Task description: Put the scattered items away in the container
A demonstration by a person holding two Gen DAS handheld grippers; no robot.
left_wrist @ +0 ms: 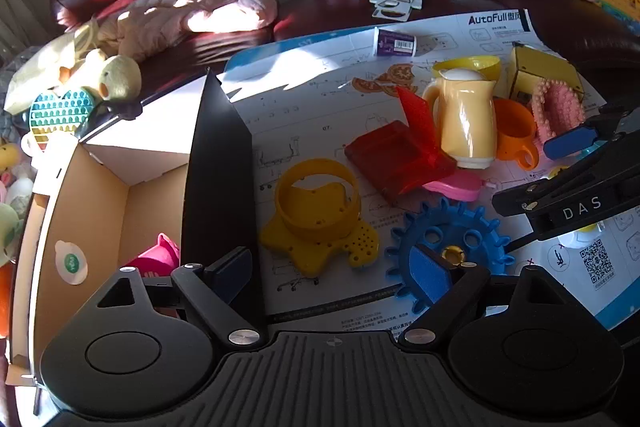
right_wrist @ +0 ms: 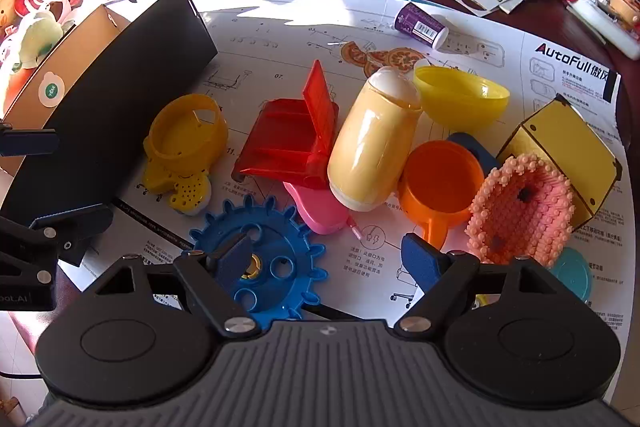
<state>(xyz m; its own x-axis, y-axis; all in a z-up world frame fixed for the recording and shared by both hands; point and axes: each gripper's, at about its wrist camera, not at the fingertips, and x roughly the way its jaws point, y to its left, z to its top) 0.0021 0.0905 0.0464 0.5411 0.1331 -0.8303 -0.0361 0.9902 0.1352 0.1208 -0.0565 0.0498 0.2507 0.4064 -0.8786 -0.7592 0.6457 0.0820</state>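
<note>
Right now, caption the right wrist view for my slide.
Open right gripper hovering over a blue gear among scattered plastic toys beside the box.

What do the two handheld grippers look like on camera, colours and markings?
The left gripper and the right gripper match: black linkage arms with silver pivot screws, round black hubs, a ribbed grey body and blue finger pads. The right gripper's side shows white "DAS" lettering.

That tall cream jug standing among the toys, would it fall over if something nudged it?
Probably. The cream jug stands tall on a narrow base, so a high push might tip it. Its glossy plastic looks light and perhaps slippery. The orange cup beside it could brace one side.
</note>
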